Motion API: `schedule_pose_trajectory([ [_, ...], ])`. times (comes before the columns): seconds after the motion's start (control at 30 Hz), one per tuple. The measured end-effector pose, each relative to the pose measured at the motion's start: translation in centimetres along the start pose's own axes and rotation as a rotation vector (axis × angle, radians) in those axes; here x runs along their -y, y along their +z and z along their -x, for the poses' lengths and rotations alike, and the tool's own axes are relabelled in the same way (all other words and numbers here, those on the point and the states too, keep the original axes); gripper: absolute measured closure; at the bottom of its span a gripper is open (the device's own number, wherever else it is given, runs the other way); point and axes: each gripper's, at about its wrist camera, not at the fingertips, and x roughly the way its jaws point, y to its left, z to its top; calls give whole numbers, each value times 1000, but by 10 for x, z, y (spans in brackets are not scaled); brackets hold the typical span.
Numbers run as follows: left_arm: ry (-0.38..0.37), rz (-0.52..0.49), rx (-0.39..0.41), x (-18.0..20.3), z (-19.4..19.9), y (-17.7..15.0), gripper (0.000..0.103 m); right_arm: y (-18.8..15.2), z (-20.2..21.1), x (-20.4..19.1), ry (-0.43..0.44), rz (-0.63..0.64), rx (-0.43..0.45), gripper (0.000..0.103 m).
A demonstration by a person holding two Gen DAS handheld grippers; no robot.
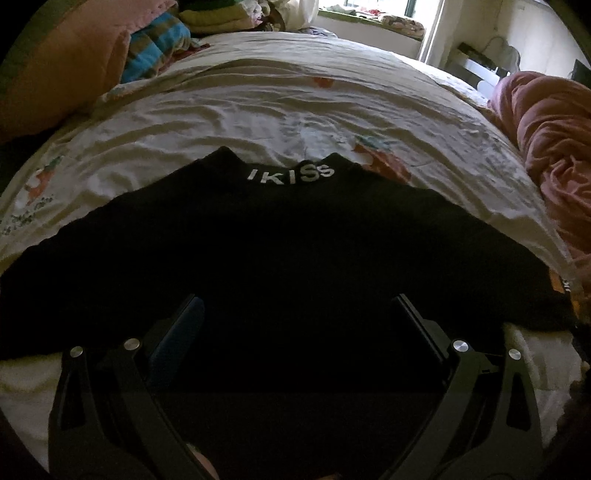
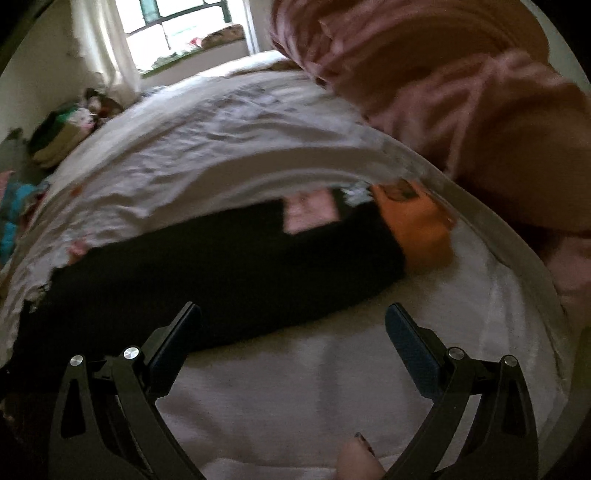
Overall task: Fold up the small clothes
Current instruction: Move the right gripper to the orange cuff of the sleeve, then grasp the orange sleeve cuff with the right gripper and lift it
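A black top [image 1: 280,240] lies spread flat on the bed, collar away from me, with white letters on the collar [image 1: 291,172]. My left gripper [image 1: 295,310] is open above the garment's lower middle, nothing between its fingers. In the right wrist view the same black top [image 2: 221,269] lies at left, its sleeve ending in an orange cuff [image 2: 421,225]. My right gripper [image 2: 293,325] is open; its left finger is over the black cloth and its right finger over the pale bedding. A fingertip [image 2: 356,461] shows at the bottom edge.
A wrinkled cream sheet [image 1: 277,107] with cartoon prints covers the bed. A pink blanket [image 1: 554,147] is heaped at the right. An orange pillow [image 1: 66,66] and striped cloth [image 1: 155,48] lie at the far left. A window [image 2: 184,26] is beyond the bed.
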Motion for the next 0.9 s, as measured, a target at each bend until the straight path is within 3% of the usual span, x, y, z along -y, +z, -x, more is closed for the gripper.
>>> schedule_pose_trajectory([
  [0.2,1,3,-2,0,-13,4,9,3,-19,34,-29,-95,-63,4],
  [0.43,31,22,-33,-1,-34,14,9,26,-40,43,6,-149,-46,5],
  [0.5,29,34,-34,-3,-34,16,9,30,-42,49,16,-181,-30,15],
  [0.53,20,38,-34,-4,-33,17,9,32,-42,51,1,-196,-18,35],
  [0.57,15,41,-32,-4,-31,18,9,33,-41,53,2,-209,-5,49],
  [0.6,18,40,-25,-4,-27,19,9,34,-40,54,12,-211,-2,54],
  [0.67,25,27,-12,-4,-21,18,9,35,-36,56,20,-211,19,75],
  [0.73,15,33,-17,-4,-17,18,9,36,-31,58,49,-210,43,86],
  [0.9,-7,45,-3,-6,-3,19,9,41,-10,54,149,-184,107,88],
])
